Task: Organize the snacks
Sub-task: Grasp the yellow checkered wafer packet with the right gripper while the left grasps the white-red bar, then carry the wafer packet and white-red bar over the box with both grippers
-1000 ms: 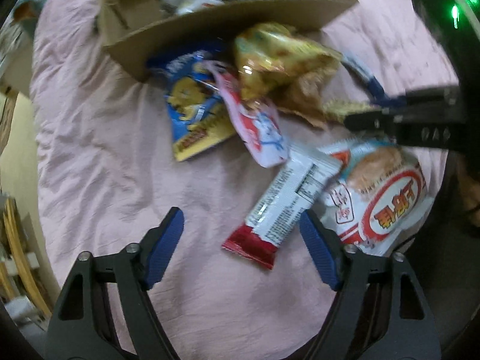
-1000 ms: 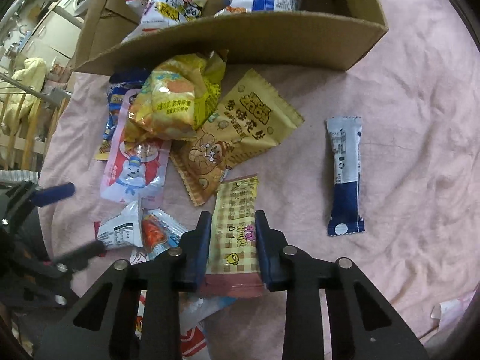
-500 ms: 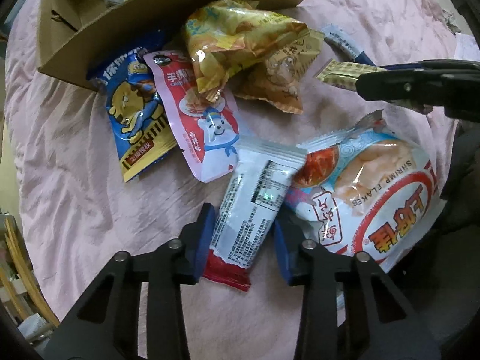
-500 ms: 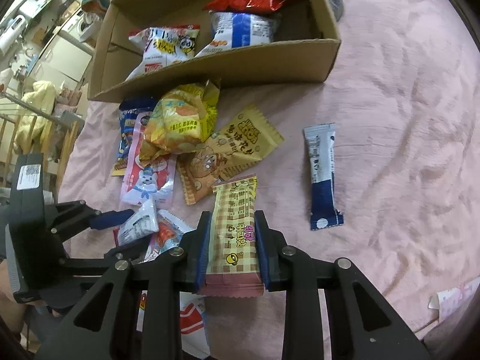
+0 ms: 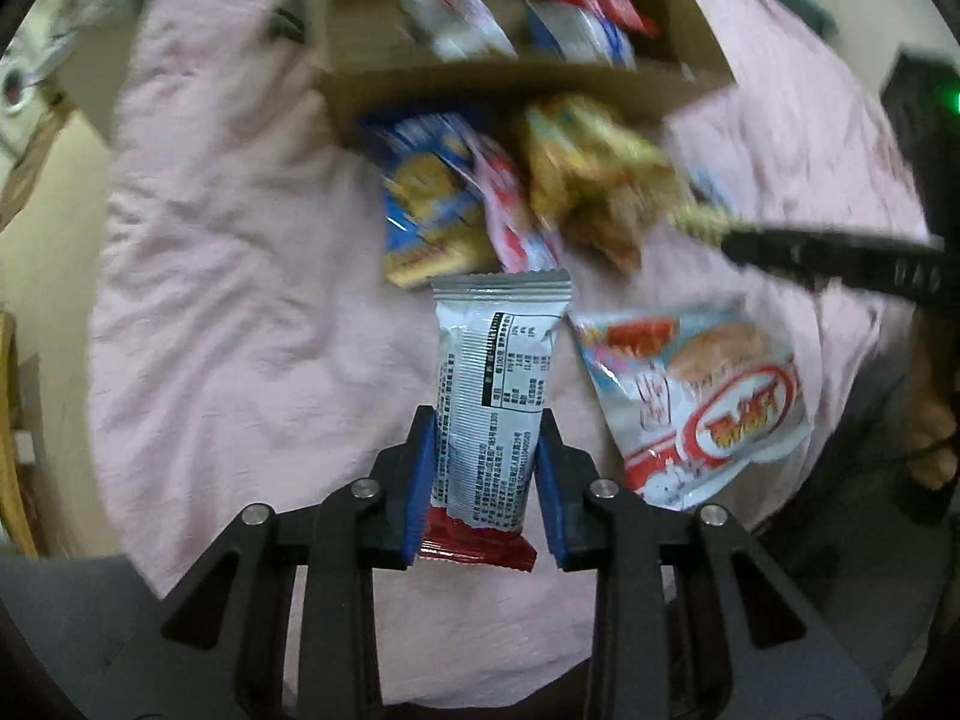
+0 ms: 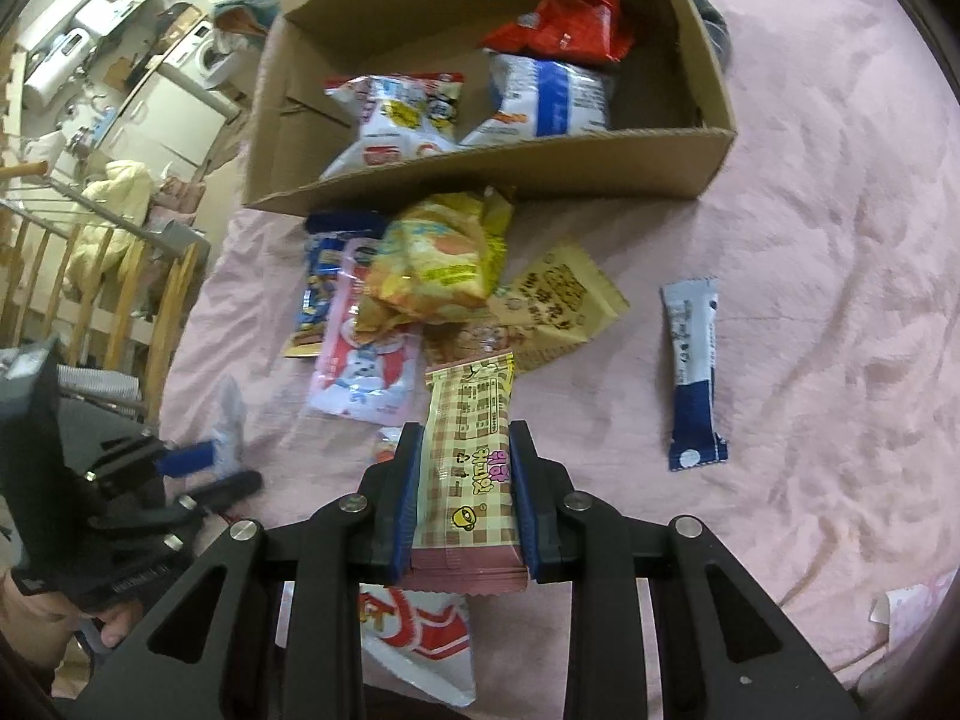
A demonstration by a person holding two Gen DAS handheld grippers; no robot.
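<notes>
Three packets already lie in the cardboard box [image 6: 672,150] at the far side of the pink bedspread [image 6: 810,300]: a white and yellow bag [image 6: 399,120] on the left, a blue and white bag [image 6: 546,102] beside it, and a red bag [image 6: 558,27] behind that. By my count most of the work is still to do, since a heap remains just in front of the box's near wall. From left to right it holds a blue packet [image 6: 318,288], a pink pouch with a white bear [image 6: 366,372], a puffy yellow bag [image 6: 444,258] on top, and a tan packet [image 6: 552,306]. Well to the right, a blue and white stick sachet [image 6: 693,372] lies alone. A large shrimp-flake bag [image 5: 702,396] sits near the front edge.

The left gripper [image 5: 486,480] points steeply down; its jaws have just been closing and now pinch a white wrapper with a red end [image 5: 492,396], which stands up away from the cloth. The right gripper [image 6: 462,501] also tilts downward, toward the box, and is clamped narrowly on a checked yellow bar with a pink end [image 6: 468,468], raised above the shrimp-flake bag. Both pieces look ready to be carried to the box.
</notes>
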